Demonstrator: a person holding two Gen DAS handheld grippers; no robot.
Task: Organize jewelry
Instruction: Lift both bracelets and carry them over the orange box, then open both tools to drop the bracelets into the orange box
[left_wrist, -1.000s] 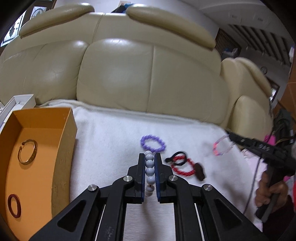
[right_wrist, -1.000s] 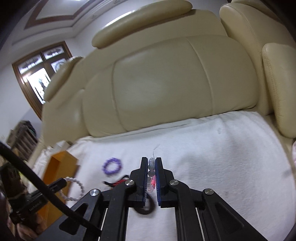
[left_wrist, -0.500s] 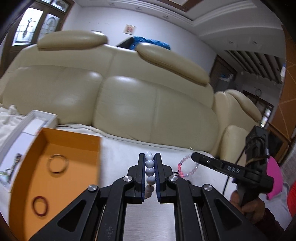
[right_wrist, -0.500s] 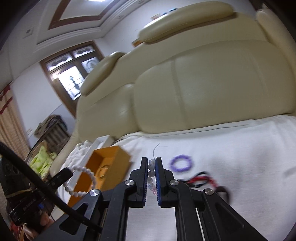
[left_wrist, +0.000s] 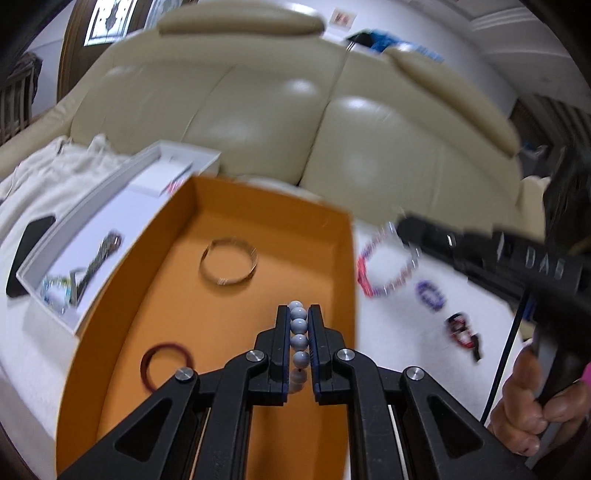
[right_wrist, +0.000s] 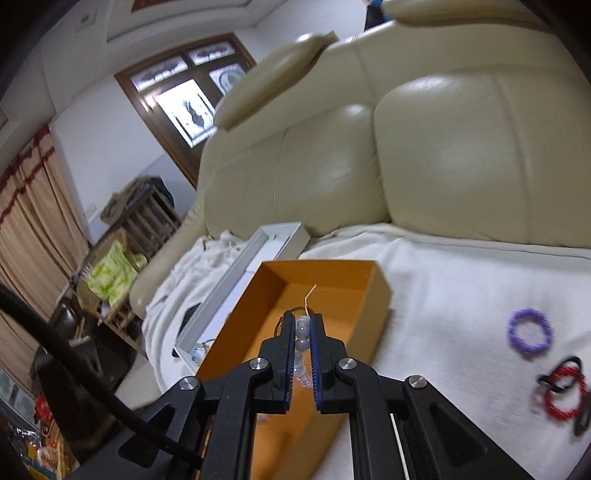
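Observation:
My left gripper is shut on a string of pale grey beads and hangs over the inside of the orange box. A gold bangle and a dark red ring lie on the box floor. My right gripper is shut on a clear and pink bead bracelet, with the orange box under its tips. In the left wrist view the right gripper dangles that bracelet just right of the box wall.
A purple bracelet and a red and black one lie on the white blanket right of the box. A white tray with small items and a dark phone sit left of it. The cream sofa back rises behind. A hand grips the right tool.
Both grippers have swung left from the loose bracelets to the orange box, each still holding its beads. The left now hangs over the box interior.

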